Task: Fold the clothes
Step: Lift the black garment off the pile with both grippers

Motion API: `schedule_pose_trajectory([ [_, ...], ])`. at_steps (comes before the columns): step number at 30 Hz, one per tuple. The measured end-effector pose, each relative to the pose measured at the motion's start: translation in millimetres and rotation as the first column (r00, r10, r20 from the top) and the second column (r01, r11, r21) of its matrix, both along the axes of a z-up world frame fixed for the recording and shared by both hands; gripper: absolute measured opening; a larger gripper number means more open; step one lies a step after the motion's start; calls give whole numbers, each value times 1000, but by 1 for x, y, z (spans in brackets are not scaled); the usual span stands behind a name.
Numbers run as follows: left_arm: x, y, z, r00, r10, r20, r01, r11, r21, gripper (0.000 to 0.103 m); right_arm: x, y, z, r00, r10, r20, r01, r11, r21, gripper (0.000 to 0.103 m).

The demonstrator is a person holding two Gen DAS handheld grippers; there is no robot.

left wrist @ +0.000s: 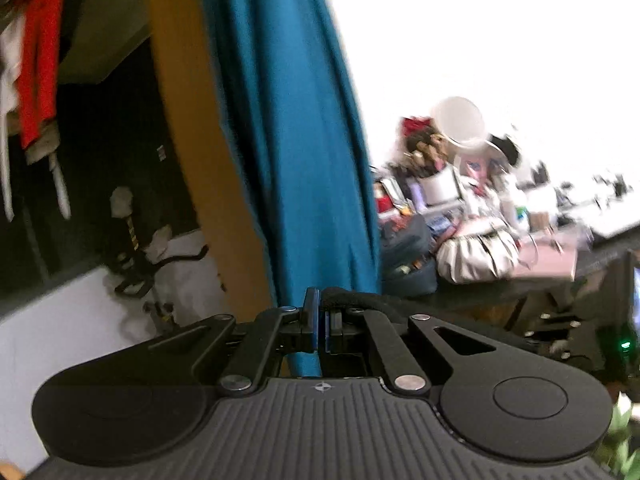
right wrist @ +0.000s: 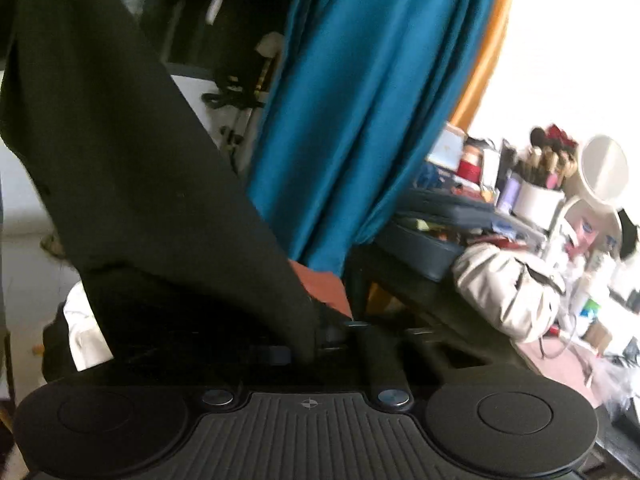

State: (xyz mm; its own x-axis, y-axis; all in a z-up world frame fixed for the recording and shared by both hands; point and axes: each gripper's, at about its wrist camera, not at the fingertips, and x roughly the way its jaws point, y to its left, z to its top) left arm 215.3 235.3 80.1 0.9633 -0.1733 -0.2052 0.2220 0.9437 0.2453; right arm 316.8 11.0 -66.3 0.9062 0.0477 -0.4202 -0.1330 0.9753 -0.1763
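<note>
Left gripper [left wrist: 319, 312] is pinched shut on black fabric trailing off to its right. Right gripper [right wrist: 320, 334] is clamped on the black garment [right wrist: 120, 168], which drapes up-left over it.

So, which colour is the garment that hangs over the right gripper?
Black garment, seen best in the right wrist view, beside the teal curtain.

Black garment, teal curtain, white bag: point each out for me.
Black garment [right wrist: 132, 184]: right wrist view, middle of the hanging cloth.
Teal curtain [left wrist: 288, 128]: left wrist view, middle of its folds.
White bag [left wrist: 476, 256]: left wrist view, its gathered body.
</note>
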Motion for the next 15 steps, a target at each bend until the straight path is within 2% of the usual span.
schedule_pose_trajectory([
  [2,1,8,9,999,26,-17,-28,996,-82,3,-6,-22,20,997,-71,17,68,992,108,9],
  [3,1,11,14,999,39,-25,-42,991,-128,3,-10,-38,33,994,-108,21,102,979,176,12],
  [5,-2,12,22,999,46,-29,-51,976,-212,3,-20,-70,59,984,-177,23,162,938,306,19],
  [7,-5,7,32,1000,25,-11,-27,964,-264,3,-32,-102,84,972,-233,23,205,894,398,16],
  [8,-7,0,39,1000,5,14,-1,961,-277,3,-39,-117,97,969,-247,24,213,876,432,7],
  [10,-12,-15,54,997,-37,71,57,953,-296,3,-55,-143,123,962,-271,35,223,853,473,7],
  [12,-17,-28,71,988,-79,132,119,937,-328,3,-76,-160,152,945,-316,81,242,846,475,6],
  [15,-21,-41,98,969,-132,208,206,897,-391,3,-117,-186,200,904,-395,161,265,816,514,6],
])
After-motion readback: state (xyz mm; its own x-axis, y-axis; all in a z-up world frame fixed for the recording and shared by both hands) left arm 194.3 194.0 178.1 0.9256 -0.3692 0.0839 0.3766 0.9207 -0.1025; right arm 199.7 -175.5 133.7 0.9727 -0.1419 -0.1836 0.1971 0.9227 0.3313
